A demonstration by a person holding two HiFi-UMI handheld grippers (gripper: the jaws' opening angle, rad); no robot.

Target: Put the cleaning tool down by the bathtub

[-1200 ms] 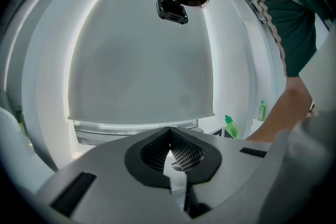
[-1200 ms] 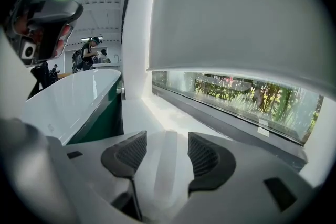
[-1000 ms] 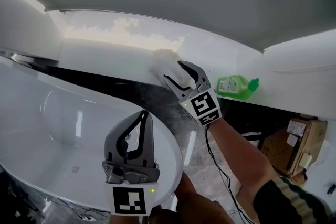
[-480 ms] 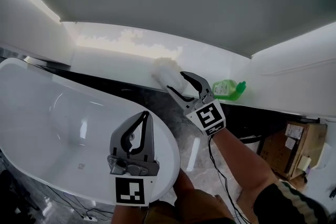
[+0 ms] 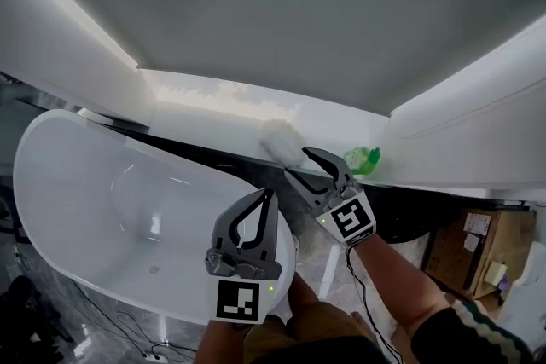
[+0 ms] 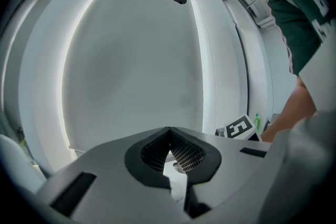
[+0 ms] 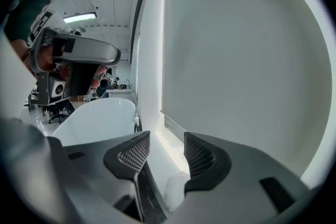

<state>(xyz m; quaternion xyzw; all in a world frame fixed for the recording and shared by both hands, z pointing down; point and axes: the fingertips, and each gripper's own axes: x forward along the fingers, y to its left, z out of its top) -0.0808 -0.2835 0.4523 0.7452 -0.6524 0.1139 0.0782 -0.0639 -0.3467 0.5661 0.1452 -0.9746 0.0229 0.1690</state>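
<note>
The cleaning tool (image 5: 279,140), a fluffy white pad, lies on the white ledge (image 5: 213,122) behind the bathtub (image 5: 51,209). My right gripper (image 5: 297,164) hovers just short of it. Its jaws are closing with a wide gap still between them, and the pads press on nothing. In the right gripper view the white tool (image 7: 176,189) shows low under the spread jaws of my right gripper (image 7: 164,147), clear of both pads. My left gripper (image 5: 270,195) is held over the tub's near rim, shut and empty. In its own view the left gripper (image 6: 169,131) points up at the wall.
A green bottle (image 5: 363,159) lies on the ledge right of the tool. Dark marbled floor (image 5: 256,166) runs between the tub and the ledge. Cardboard boxes (image 5: 478,243) stand at the far right. The person's forearm (image 5: 392,277) trails behind the right gripper.
The right gripper has drawn back from the white tool, which stays on the ledge. The head view has tilted up and more of the tub shows. The left gripper stays shut.
</note>
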